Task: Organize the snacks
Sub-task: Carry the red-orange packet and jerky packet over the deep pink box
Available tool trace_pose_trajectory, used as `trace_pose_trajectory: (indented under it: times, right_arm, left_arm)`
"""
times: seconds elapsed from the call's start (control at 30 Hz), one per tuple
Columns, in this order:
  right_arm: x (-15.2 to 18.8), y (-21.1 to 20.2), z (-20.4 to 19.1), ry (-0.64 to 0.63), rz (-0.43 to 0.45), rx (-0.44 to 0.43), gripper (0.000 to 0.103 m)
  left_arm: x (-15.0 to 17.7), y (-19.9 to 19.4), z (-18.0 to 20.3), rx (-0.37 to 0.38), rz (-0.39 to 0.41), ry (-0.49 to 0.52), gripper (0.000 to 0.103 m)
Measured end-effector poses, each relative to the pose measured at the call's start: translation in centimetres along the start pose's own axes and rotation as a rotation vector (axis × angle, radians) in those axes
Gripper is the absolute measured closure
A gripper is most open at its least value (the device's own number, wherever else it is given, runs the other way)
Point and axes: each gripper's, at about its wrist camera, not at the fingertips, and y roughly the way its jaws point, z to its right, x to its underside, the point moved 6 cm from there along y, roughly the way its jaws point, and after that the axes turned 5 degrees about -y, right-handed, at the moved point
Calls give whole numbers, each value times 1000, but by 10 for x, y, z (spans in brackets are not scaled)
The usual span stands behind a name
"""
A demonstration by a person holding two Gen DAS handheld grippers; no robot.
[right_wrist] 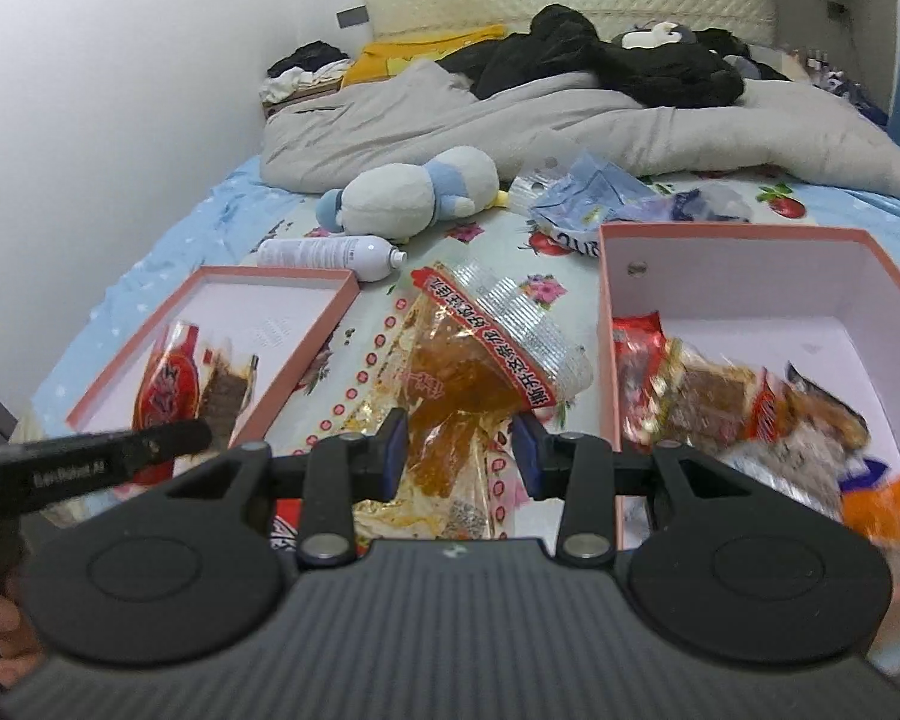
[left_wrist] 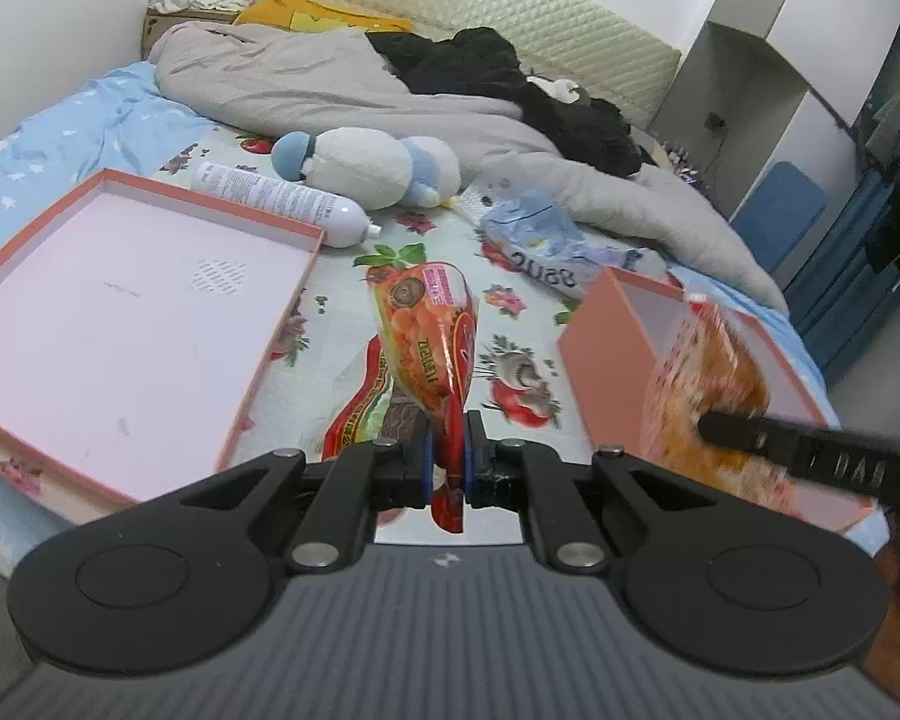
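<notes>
We held two snack packs above the flowered bed sheet (left_wrist: 342, 324), between the shallow pink box lid (left_wrist: 120, 300) and the deeper pink cardboard box (right_wrist: 750, 276) that already contained several wrappers. Our left claw (left_wrist: 448, 468) was clenched on the narrow sealed end of an orange-and-red glossy snack bag (left_wrist: 432, 330), which stood up from the pads and drooped slightly. Our right claw (right_wrist: 459, 450) stood partly apart, with a clear crinkly pack of amber dried fruit (right_wrist: 468, 372) between its pads; they seemed to pinch the bunched lower part, so we judged it grasped.

Both packs looked light, soft and slick. We judged the flat heat-sealed edges the safest hold, since the filled middle would crush or slide. The clear pack hung over bed sheet just beside the deep box; the orange bag was over the gap between lid and box.
</notes>
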Motion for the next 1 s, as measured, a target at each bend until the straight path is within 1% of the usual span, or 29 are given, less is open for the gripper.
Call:
trace_pose_trajectory:
  times: [0.1, 0.2, 0.4, 0.5, 0.63, 0.73, 0.87, 1.0]
  right_arm:
    - [13, -20, -5, 28, 11, -7, 63]
    - [23, -42, -8, 45, 27, -16, 63]
    - [33, -75, -7, 69, 48, 1, 63]
    - [37, -89, -7, 68, 63, 16, 63]
    - [38, -102, -2, 69, 89, 40, 63]
    - [41, -111, 4, 74, 106, 56, 63]
    - [46, -119, 18, 90, 98, 75, 63]
    - [49, -127, 34, 118, 96, 102, 63]
  left_arm:
    - [3, -20, 10, 12, 3, -8, 92]
    - [4, -41, 24, 24, 17, 8, 92]
    - [5, -70, 48, 38, 17, 14, 92]
    - [8, -82, 58, 34, 22, 38, 92]
    - [16, -91, 71, 60, 14, 50, 92]
    - [21, -90, 82, 80, 3, 62, 92]
    - [24, -84, 100, 120, -35, 63, 92]
    - [27, -79, 124, 147, -48, 99, 92]
